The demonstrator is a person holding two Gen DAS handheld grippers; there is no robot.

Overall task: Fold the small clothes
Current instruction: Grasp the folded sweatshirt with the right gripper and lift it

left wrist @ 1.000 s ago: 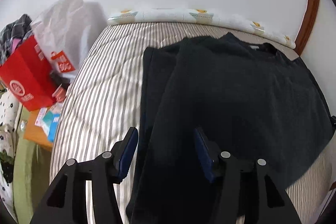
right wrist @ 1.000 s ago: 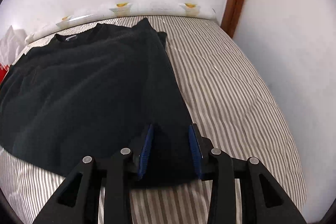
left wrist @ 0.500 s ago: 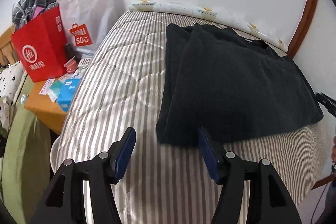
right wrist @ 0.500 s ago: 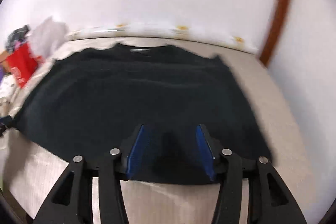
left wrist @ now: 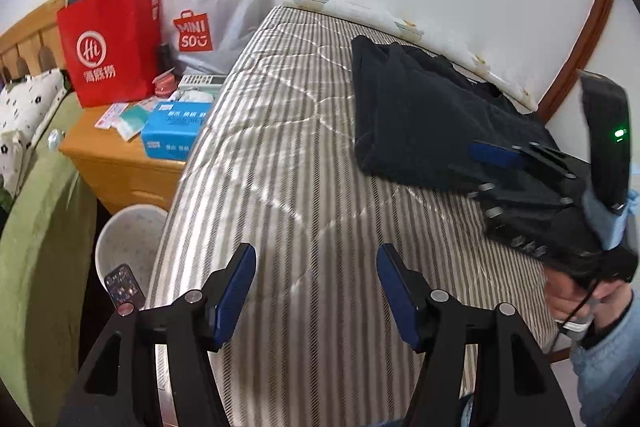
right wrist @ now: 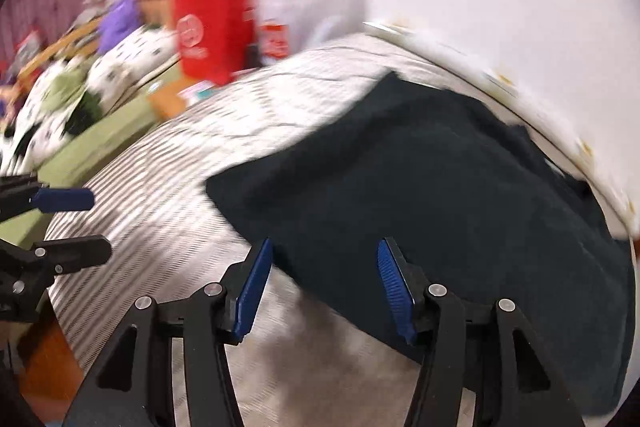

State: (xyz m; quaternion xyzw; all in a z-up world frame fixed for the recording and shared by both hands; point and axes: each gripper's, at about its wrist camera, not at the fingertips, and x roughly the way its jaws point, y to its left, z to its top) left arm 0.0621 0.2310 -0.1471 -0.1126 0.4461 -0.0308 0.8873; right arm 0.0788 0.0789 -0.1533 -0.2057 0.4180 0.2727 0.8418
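A black sweater (left wrist: 424,119) lies folded on the striped bed cover (left wrist: 280,155) near the far wall; it also shows in the right wrist view (right wrist: 440,195). My left gripper (left wrist: 316,291) is open and empty, well short of the sweater's near edge. My right gripper (right wrist: 324,287) is open and empty, just above the sweater's near edge; it also shows at the right of the left wrist view (left wrist: 496,163). The right wrist view is blurred. The left gripper shows at that view's left edge (right wrist: 68,223).
A wooden nightstand (left wrist: 116,163) left of the bed holds a red paper bag (left wrist: 112,43), a white plastic bag (left wrist: 216,11) and a blue tissue box (left wrist: 176,131). A white bin (left wrist: 124,247) stands below. A green sofa (left wrist: 36,227) is far left.
Both grippers have let go of the sweater and pulled back from it. The left one swung left over bare bed; the right one opened wider and swung left.
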